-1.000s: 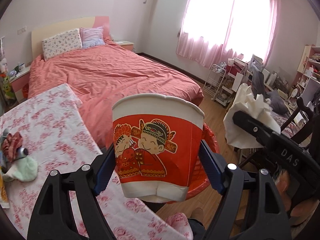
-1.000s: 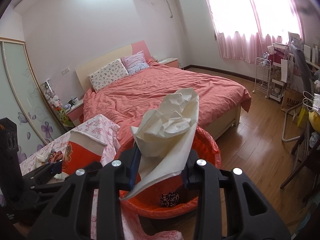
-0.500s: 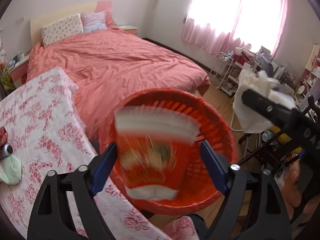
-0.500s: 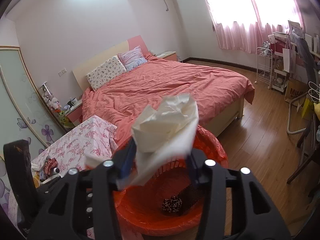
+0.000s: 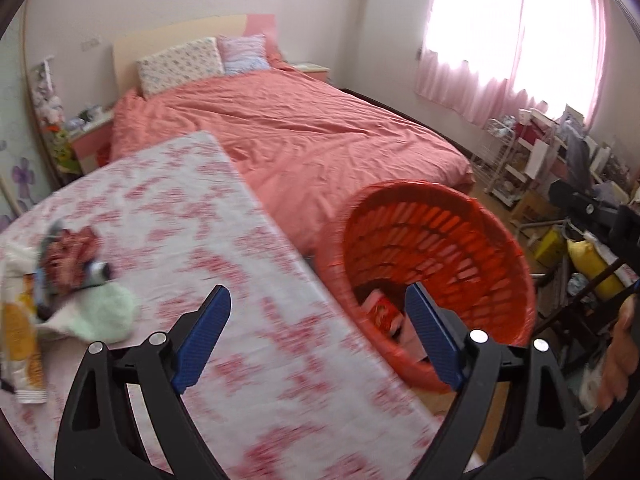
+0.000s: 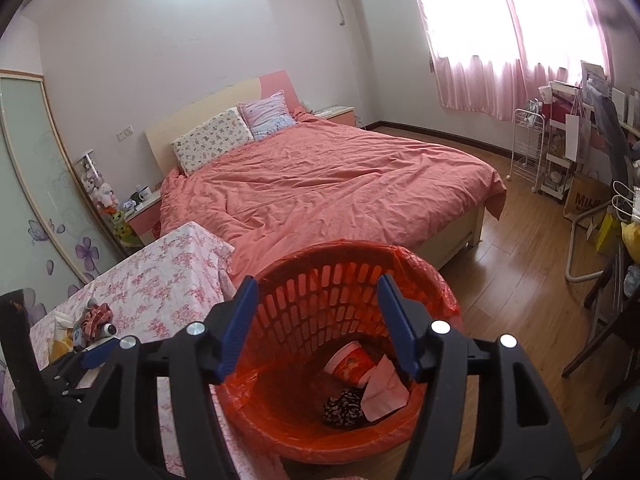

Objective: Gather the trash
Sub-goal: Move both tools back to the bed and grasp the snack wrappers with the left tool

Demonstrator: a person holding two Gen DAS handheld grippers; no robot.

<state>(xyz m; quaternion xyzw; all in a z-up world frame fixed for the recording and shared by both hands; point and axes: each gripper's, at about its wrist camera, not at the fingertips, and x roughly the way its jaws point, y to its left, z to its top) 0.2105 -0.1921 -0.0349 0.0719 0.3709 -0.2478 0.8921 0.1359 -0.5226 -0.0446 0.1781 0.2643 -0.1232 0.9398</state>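
Right hand-held gripper (image 6: pixel 316 320) gapes wide, empty; paper cup (image 6: pixel 349 363) and tissue (image 6: pixel 383 390) lie in red basket (image 6: pixel 280 432) at lower centre, below its fingertips. Left hand-held gripper (image 5: pixel 318 336) also wide, empty.

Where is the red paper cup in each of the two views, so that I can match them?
Left wrist: paper cup low in the orange basket, right of centre.
Right wrist: paper cup on its side at the basket bottom, lower centre.
Shared landmark: the bed.

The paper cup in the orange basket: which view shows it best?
The right wrist view: the paper cup lies on its side in the orange basket, rim visible, beside crumpled paper. The left wrist view is blurred and shows only a red sliver behind the claw.
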